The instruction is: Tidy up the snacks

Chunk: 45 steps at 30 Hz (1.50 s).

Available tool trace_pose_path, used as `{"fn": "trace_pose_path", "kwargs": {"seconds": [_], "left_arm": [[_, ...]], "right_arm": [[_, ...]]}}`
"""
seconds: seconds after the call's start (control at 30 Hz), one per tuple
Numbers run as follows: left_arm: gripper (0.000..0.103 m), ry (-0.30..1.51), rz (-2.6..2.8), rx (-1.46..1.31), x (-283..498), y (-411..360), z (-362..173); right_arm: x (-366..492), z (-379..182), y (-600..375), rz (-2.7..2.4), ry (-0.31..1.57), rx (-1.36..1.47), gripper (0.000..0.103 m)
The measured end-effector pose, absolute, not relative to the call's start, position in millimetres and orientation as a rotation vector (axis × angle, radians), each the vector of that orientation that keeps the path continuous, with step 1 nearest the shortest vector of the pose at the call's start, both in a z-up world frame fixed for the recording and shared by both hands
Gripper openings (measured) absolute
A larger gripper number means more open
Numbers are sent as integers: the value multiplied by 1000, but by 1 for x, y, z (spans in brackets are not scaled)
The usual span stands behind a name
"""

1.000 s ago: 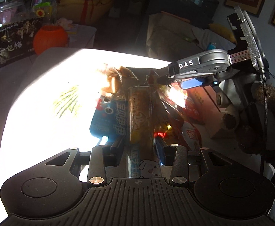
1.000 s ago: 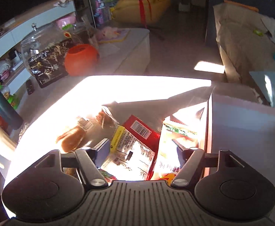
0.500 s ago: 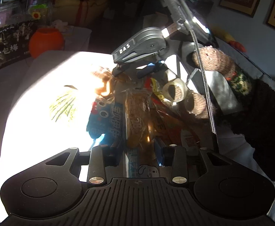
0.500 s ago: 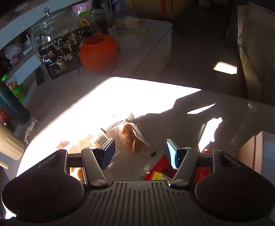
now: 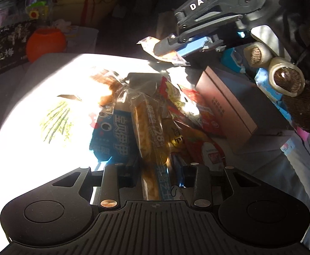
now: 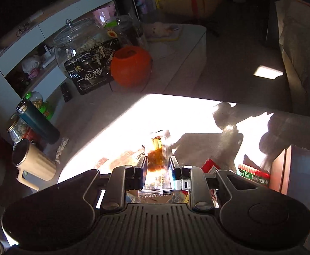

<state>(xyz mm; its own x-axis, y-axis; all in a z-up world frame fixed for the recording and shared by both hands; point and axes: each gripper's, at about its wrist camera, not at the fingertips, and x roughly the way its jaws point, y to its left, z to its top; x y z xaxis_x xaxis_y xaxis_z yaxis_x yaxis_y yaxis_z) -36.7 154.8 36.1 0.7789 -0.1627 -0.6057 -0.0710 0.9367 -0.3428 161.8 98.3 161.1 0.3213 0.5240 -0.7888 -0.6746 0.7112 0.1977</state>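
Snacks (image 5: 176, 114) lie beside the box (image 5: 229, 104); both tongs (image 5: 155, 167) (image 6: 156, 165) pinch packets.

Small clear packet (image 6: 157, 148) now clamped, lifted.

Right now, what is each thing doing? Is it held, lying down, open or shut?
Right gripper: shut on small clear packet, lifted.
Left gripper: jaws around long yellow bar; grip unclear.
Blue packet: lying flat.
Brown box: closed.
Orange pumpkin pot: upright, open top.
Cream mug: tilted.
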Motion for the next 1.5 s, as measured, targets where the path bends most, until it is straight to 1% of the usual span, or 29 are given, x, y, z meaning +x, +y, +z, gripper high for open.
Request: {"fn": "trace_pose_path", "kwargs": {"seconds": [0.03,0.2,0.33,0.43,0.5,0.6,0.73,0.77,0.87,0.93,1.03,1.17,1.2,1.27,1.33,1.37,1.4,1.5], "left_arm": [[36,680,-57,-367,-39,155,38],[34,650,-41,-345,-55,153,60],[33,560,-5,-309,-69,152,97],[29,497,2,-281,-70,150,127],[27,478,-15,-276,-70,146,142],[24,490,-35,-248,-67,135,154],[26,569,-43,-193,-70,121,145],[30,587,-43,-174,-71,119,141],[36,637,-57,-145,-69,119,130],[36,650,-47,-133,-76,120,128],[37,680,-47,-159,-88,123,125],[38,748,-57,-209,-97,129,115],[38,776,-69,-230,-96,131,110],[38,816,-104,-291,-104,137,105],[38,833,-116,-317,-107,140,100],[38,840,-96,-303,-108,139,96],[38,848,-77,-291,-108,138,94],[38,908,-27,-246,-100,129,80]], "right_arm": [[155,166,92,799,947,-189,21],[126,199,46,838,893,-170,21],[107,235,7,827,782,-151,21],[99,261,-24,814,705,-117,21],[96,275,-45,792,658,-102,21],[94,280,-66,754,630,-93,22],[89,250,-79,742,688,-103,22],[83,236,-80,755,718,-109,22],[76,192,-74,788,830,-118,22],[73,163,-65,792,897,-129,22],[67,123,-52,769,950,-177,22],[60,95,-43,745,973,-236,23],[60,92,-44,742,978,-245,24],[60,89,-49,733,979,-260,34],[58,87,-52,718,960,-269,63],[58,87,-56,708,946,-276,67],[58,87,-56,701,940,-287,69],[54,82,-58,689,944,-299,69]]}}
